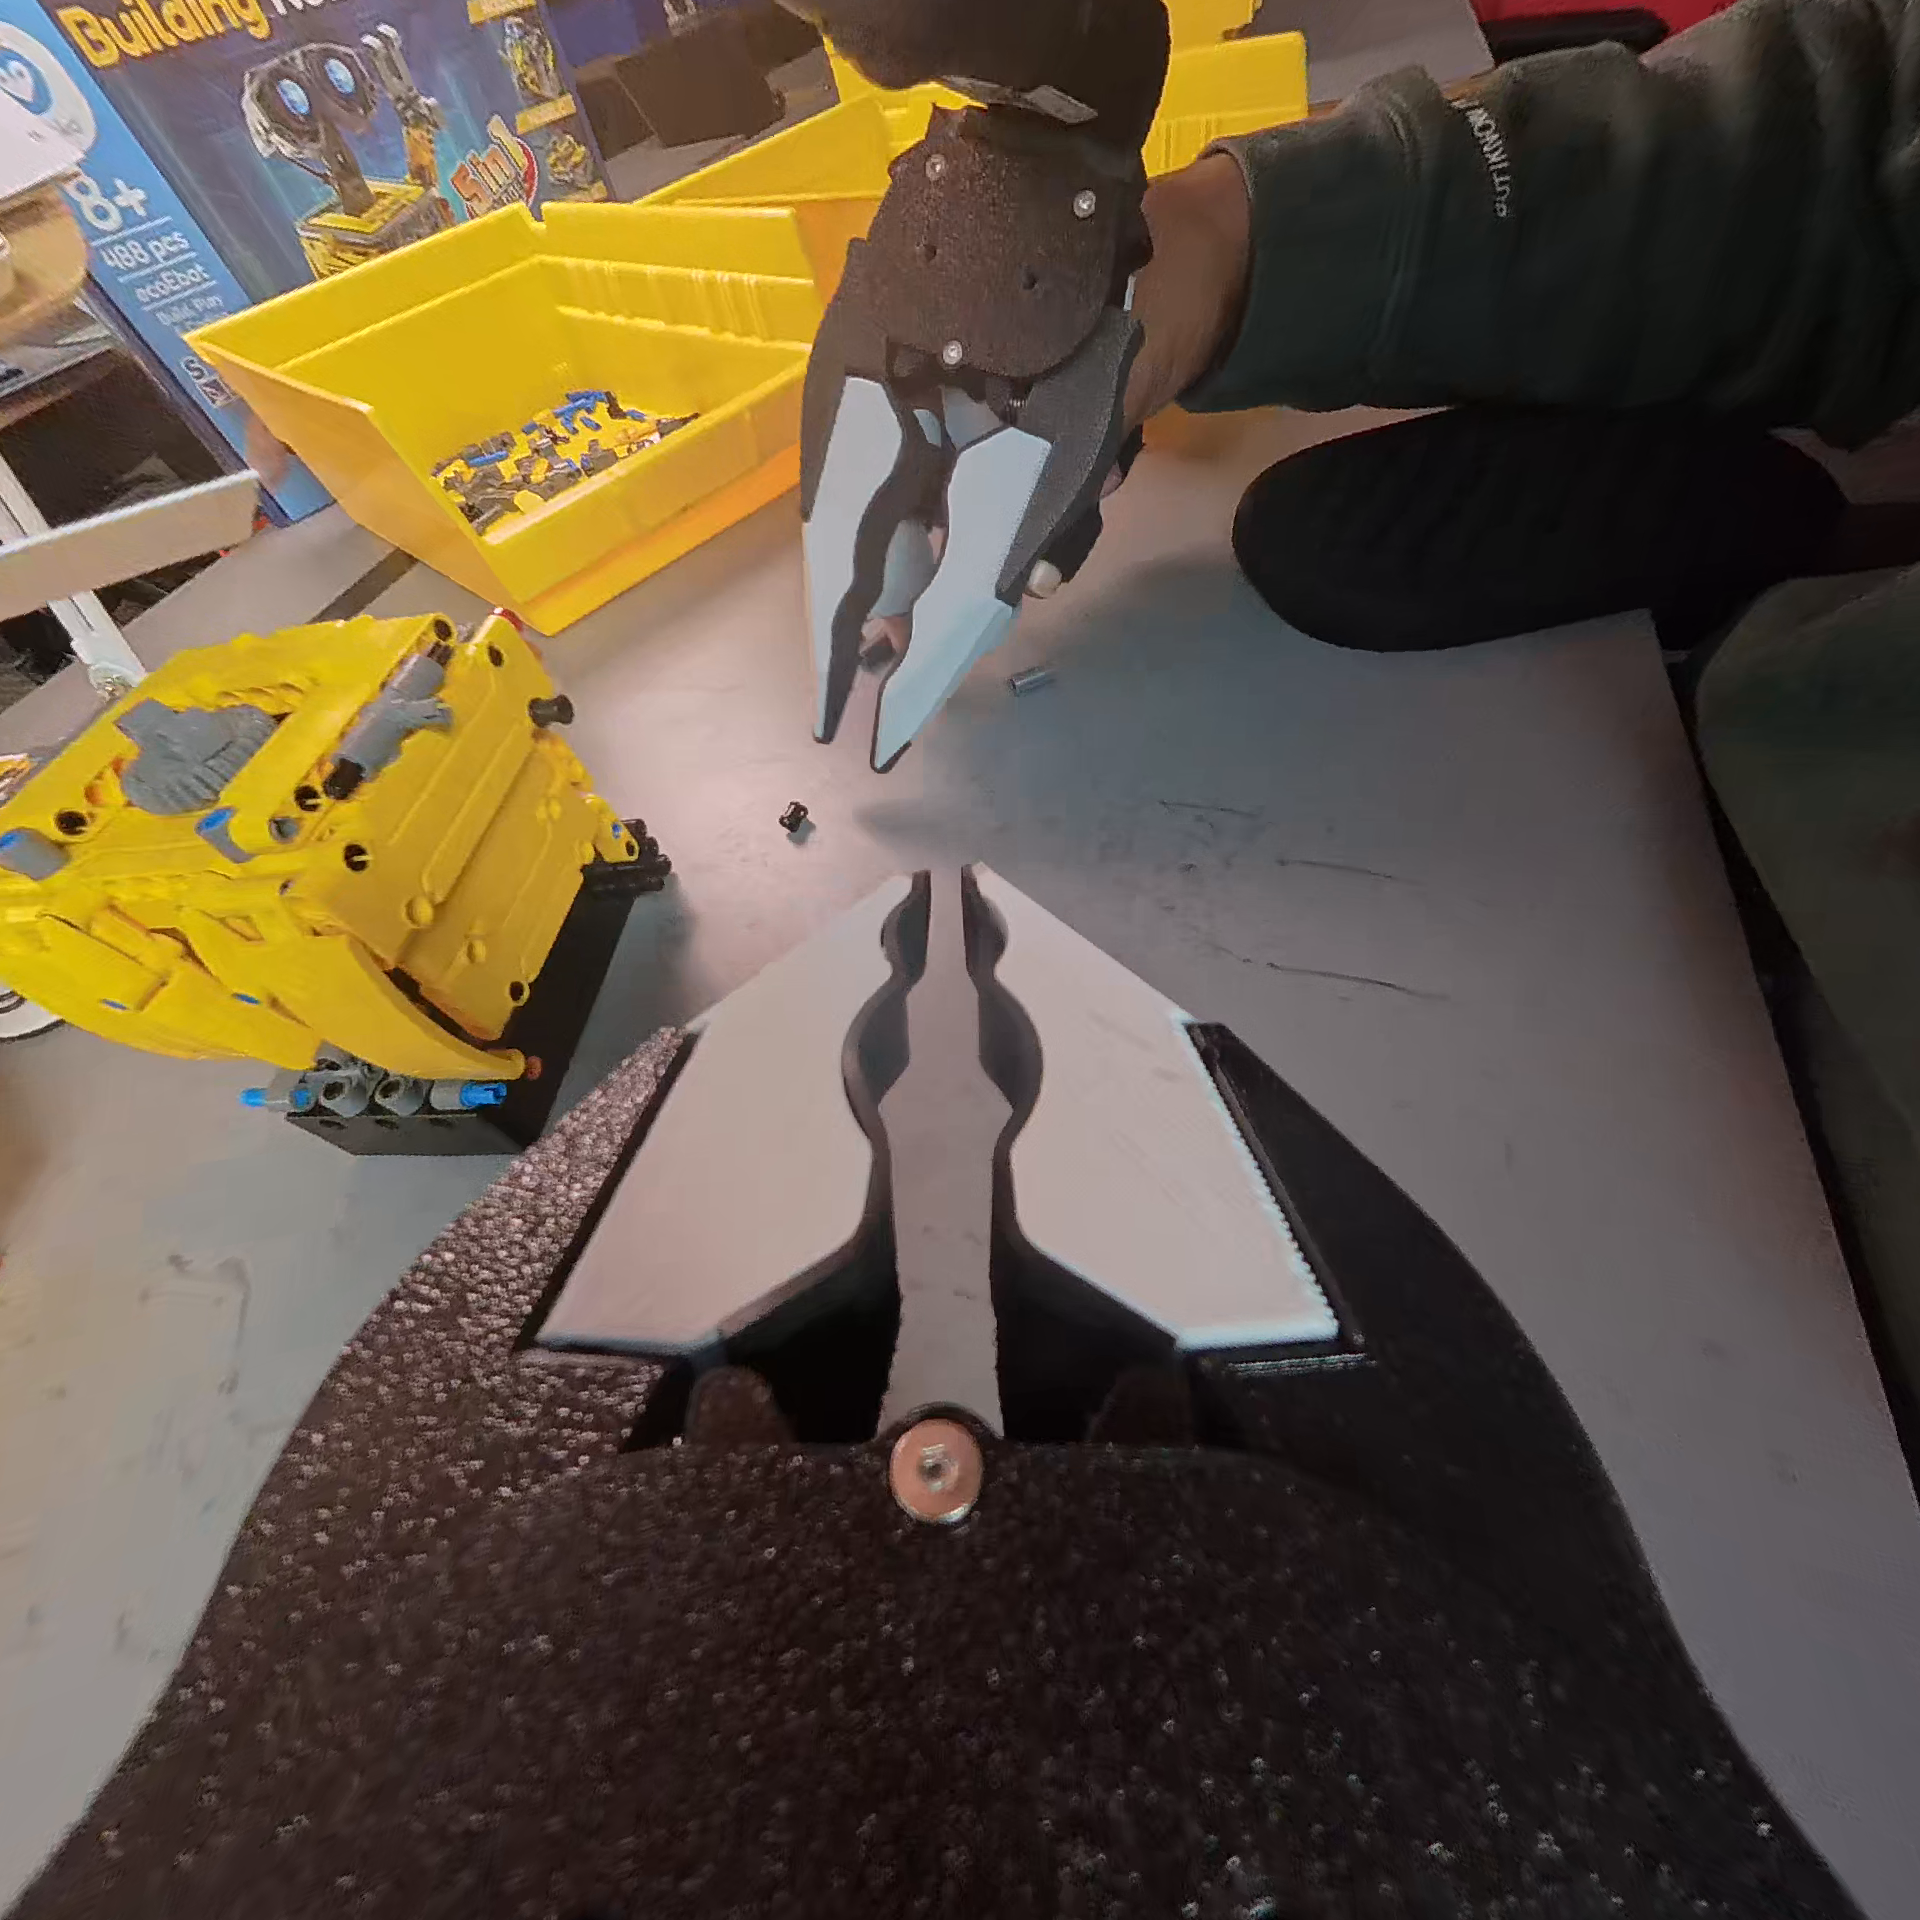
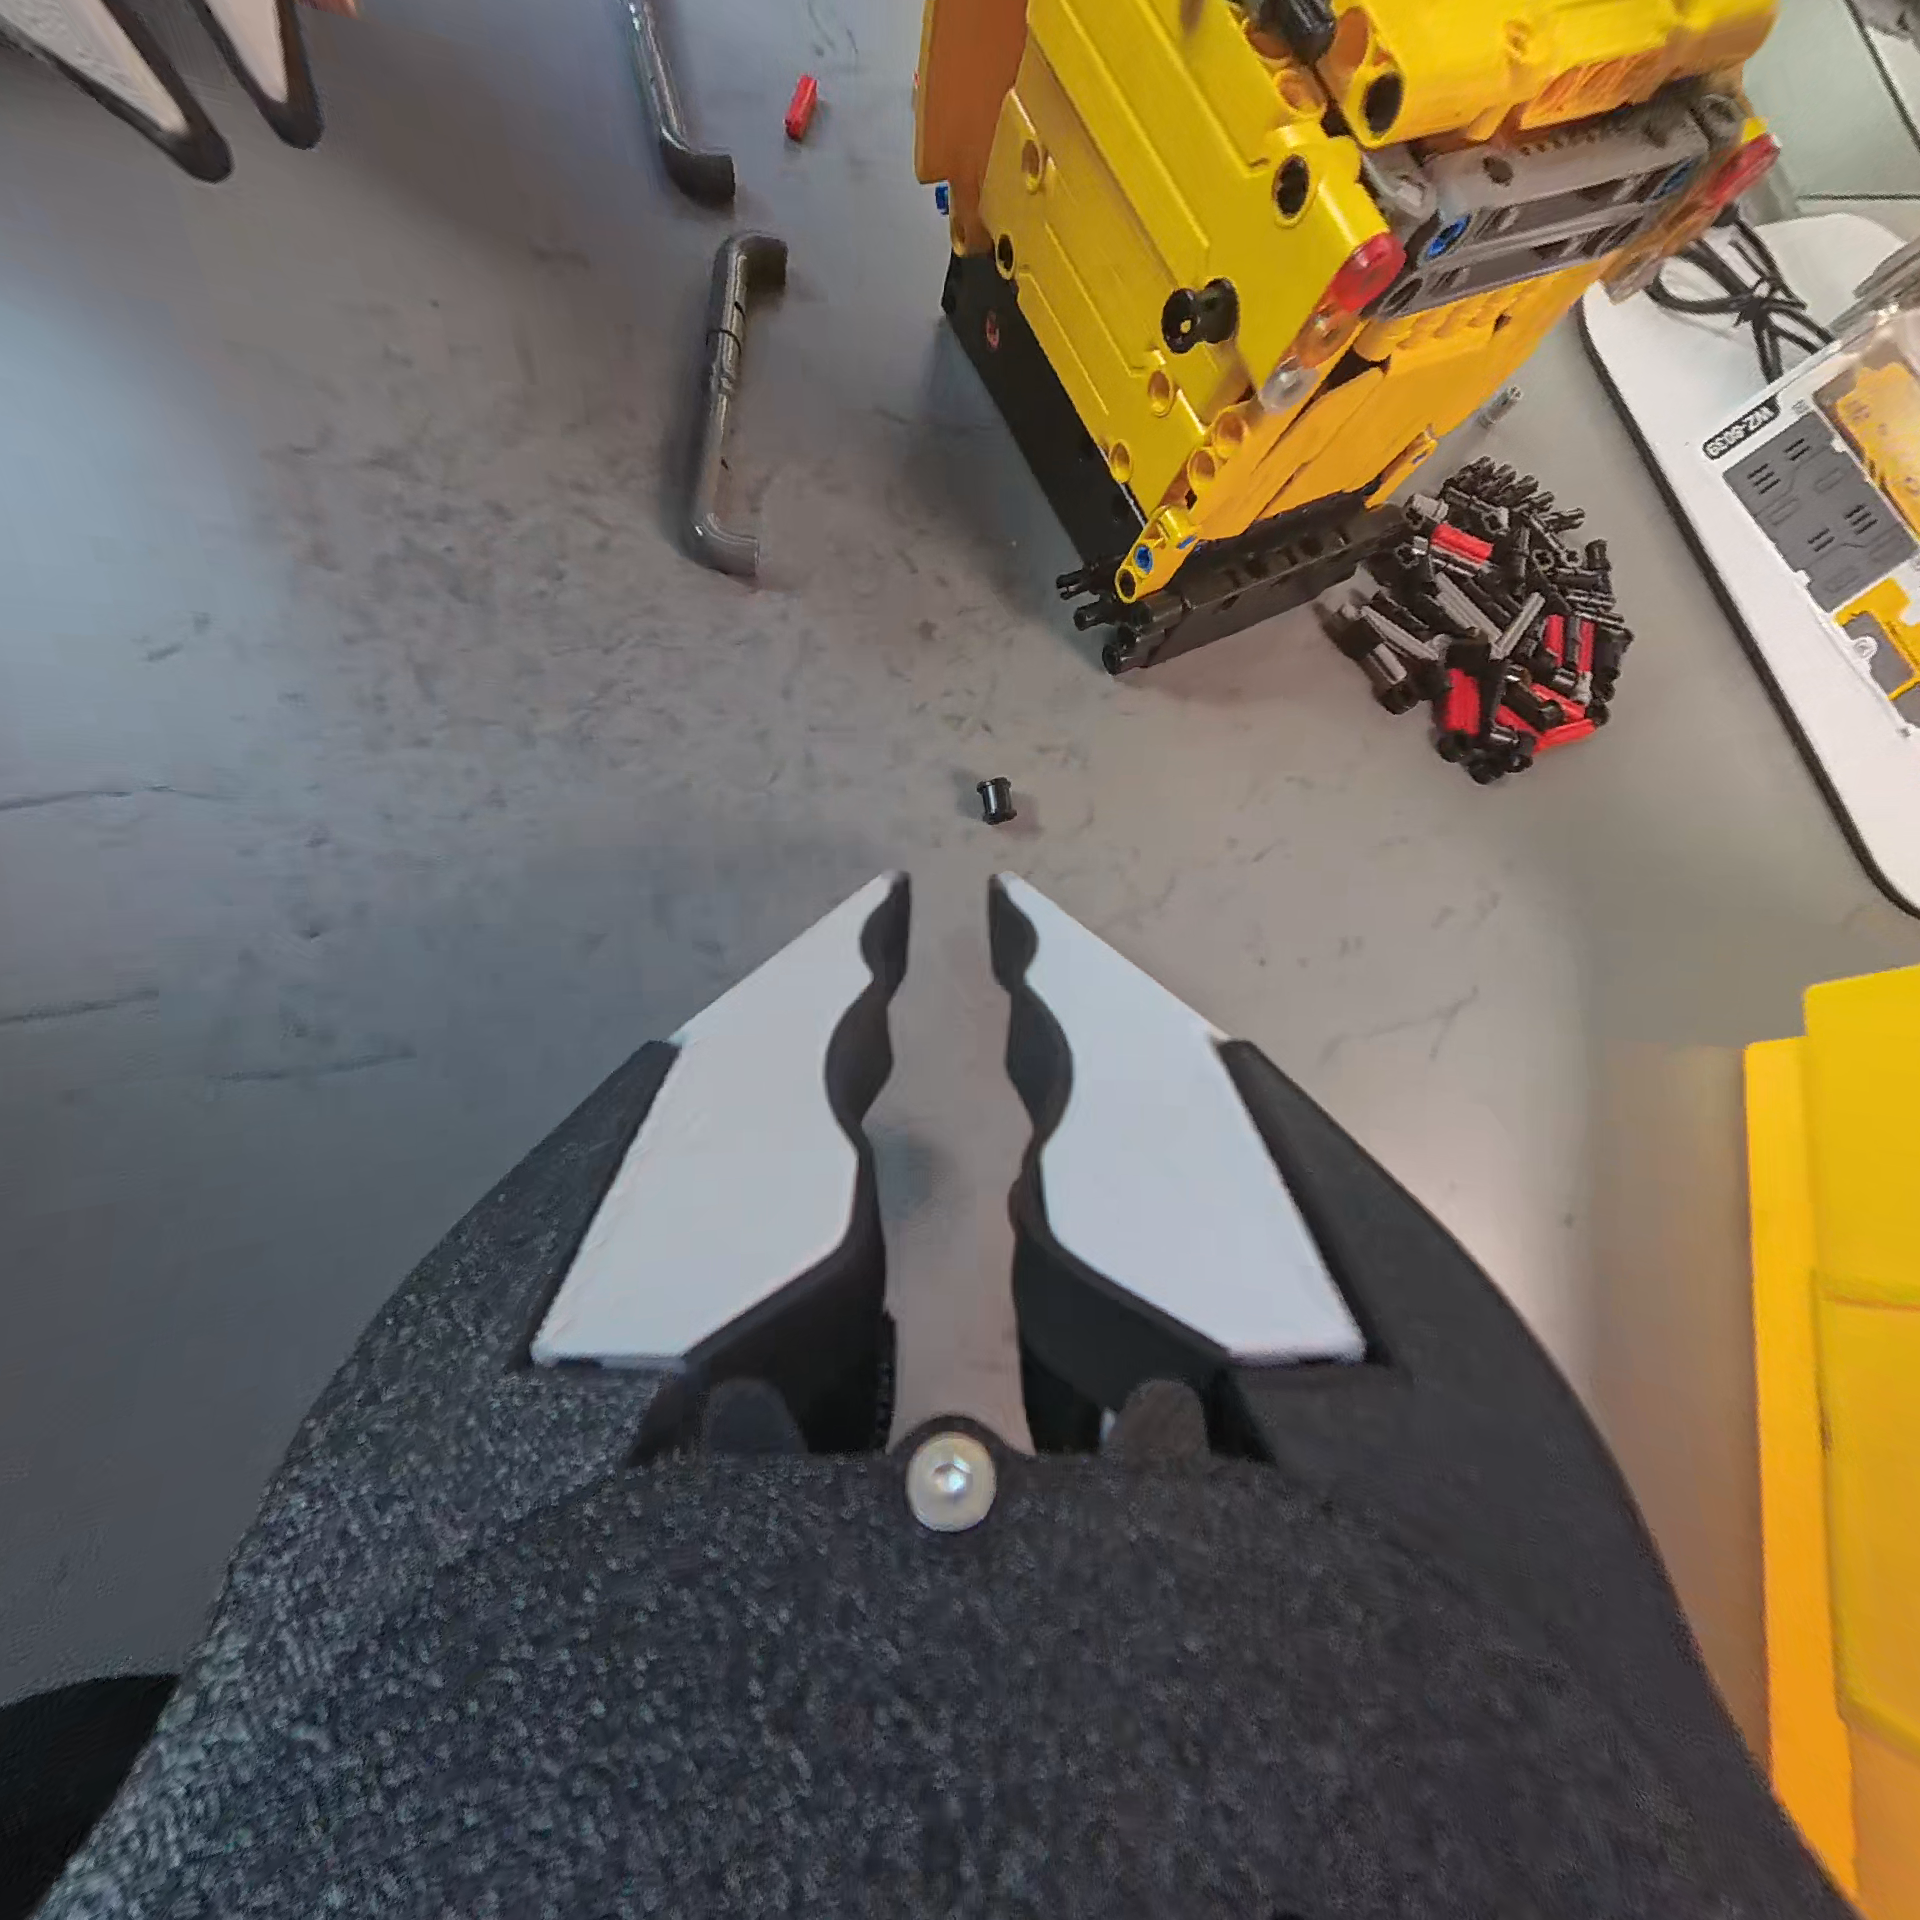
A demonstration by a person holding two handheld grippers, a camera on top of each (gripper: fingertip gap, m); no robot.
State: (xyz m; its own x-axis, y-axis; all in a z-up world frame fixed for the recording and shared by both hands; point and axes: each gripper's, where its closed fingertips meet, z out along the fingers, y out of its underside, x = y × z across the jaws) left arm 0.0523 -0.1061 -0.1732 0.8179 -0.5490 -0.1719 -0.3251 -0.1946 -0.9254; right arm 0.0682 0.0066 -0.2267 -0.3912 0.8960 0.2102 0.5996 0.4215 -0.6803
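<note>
A small black pin (image 1: 795,816) lies loose on the grey table (image 1: 1299,935). My left gripper (image 1: 943,878) hovers just short of it, empty, with its jaws a narrow gap apart. My right gripper (image 1: 854,753) points down at the table from the far side, open and empty, its tips a little beyond the pin. In the right wrist view the pin (image 2: 995,801) lies just ahead of my right gripper (image 2: 948,883), slightly right of it. A yellow brick-built model (image 2: 1247,260) on a black base stands beyond. My left gripper (image 2: 255,145) shows at the top left.
The model (image 1: 291,831) stands left of the pin. A yellow bin (image 1: 343,416) of small parts and a toy box (image 1: 260,135) are behind. A grey sleeve piece (image 1: 1029,683) lies near the right gripper. A pile of black and red pins (image 2: 1496,634), two grey metal handles (image 2: 727,416), a booklet (image 2: 1818,468). The left gripper's tips are roughly 12 cm from the right gripper's.
</note>
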